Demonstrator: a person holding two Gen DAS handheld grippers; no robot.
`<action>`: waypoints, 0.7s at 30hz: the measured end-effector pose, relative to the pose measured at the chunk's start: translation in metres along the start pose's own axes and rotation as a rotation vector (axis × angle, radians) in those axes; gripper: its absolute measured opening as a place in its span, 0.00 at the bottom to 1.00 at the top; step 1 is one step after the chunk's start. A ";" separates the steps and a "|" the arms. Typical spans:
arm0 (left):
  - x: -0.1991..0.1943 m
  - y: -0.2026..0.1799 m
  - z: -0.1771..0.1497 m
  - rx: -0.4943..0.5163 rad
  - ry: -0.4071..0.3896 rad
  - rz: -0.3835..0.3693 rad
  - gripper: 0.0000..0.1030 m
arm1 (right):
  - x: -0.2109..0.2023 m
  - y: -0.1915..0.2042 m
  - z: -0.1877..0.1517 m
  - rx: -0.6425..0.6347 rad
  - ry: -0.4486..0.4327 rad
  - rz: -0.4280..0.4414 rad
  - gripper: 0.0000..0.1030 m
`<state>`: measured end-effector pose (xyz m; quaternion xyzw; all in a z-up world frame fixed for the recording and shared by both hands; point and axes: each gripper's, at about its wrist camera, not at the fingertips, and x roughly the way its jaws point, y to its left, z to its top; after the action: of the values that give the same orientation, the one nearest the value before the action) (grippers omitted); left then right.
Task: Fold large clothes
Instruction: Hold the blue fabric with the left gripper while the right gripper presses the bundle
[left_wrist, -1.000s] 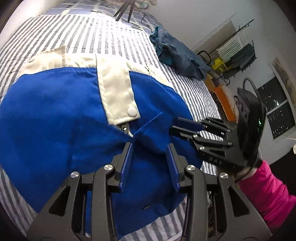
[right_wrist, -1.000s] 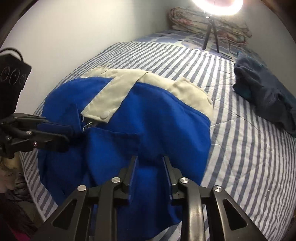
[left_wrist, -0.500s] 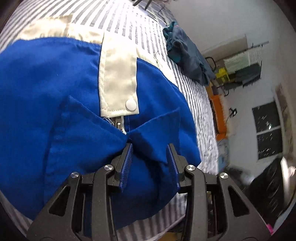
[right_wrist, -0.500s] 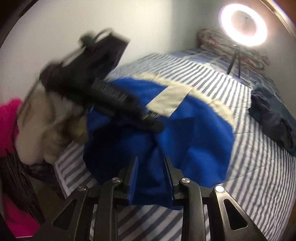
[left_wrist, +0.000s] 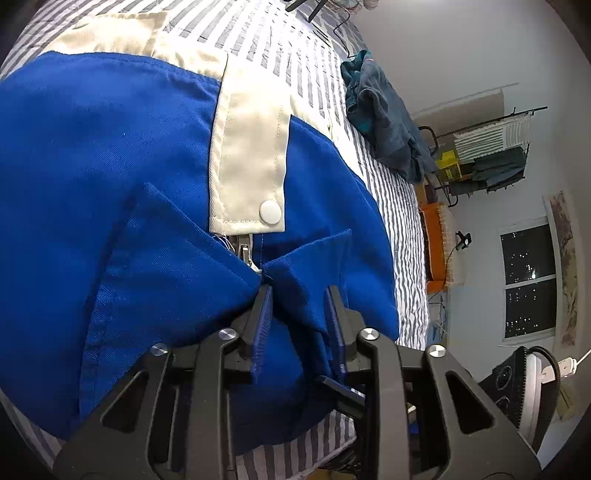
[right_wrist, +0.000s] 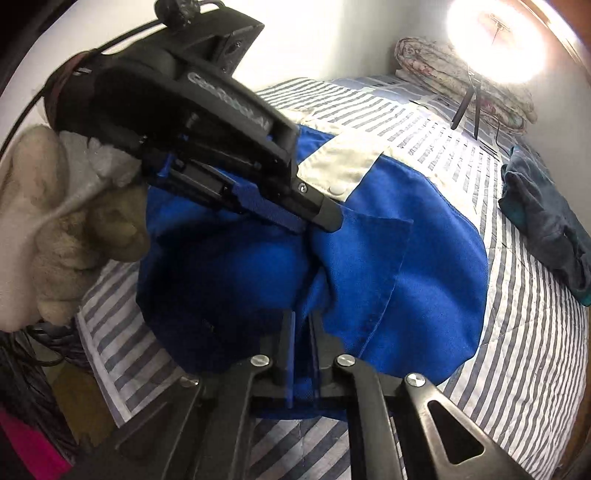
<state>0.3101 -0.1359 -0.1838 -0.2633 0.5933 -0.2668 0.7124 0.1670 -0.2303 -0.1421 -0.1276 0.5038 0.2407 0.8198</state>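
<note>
A blue jacket (left_wrist: 110, 166) with a cream placket (left_wrist: 251, 147) and a white snap (left_wrist: 270, 213) lies spread on the striped bed. My left gripper (left_wrist: 297, 295) has a pointed blue flap beside the zipper (left_wrist: 245, 254) between its fingers; its jaws are closing and the cloth bunches against both pads. In the right wrist view the left gripper (right_wrist: 325, 218) reaches in from the upper left, and the jacket (right_wrist: 406, 277) tents up at its tip. My right gripper (right_wrist: 301, 325) is shut on the jacket's near edge. Its dark finger (left_wrist: 332, 387) shows under the left gripper.
A dark teal pile of clothes (right_wrist: 546, 221) lies on the striped bedspread (right_wrist: 517, 350) at the right. A ring light on a tripod (right_wrist: 495, 37) and a rolled quilt (right_wrist: 461, 70) stand at the far end. A cream-gloved hand (right_wrist: 55, 221) holds the left gripper. The bed's edge runs lower left.
The right gripper swung toward the left one at the bed's edge and its jaws shut on the jacket's edge. The left fingers narrowed around the blue flap and rolled.
</note>
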 end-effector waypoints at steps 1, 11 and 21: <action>0.000 -0.001 0.001 0.001 -0.008 0.010 0.11 | 0.000 0.001 0.000 -0.005 -0.003 -0.001 0.03; 0.002 -0.004 0.000 0.018 -0.028 0.010 0.01 | 0.007 0.000 0.004 -0.001 0.000 -0.004 0.16; -0.011 -0.007 0.004 0.009 -0.064 -0.023 0.00 | -0.004 0.005 -0.006 -0.094 -0.059 -0.063 0.01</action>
<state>0.3121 -0.1328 -0.1702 -0.2752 0.5659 -0.2689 0.7292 0.1584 -0.2297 -0.1412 -0.1748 0.4632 0.2417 0.8345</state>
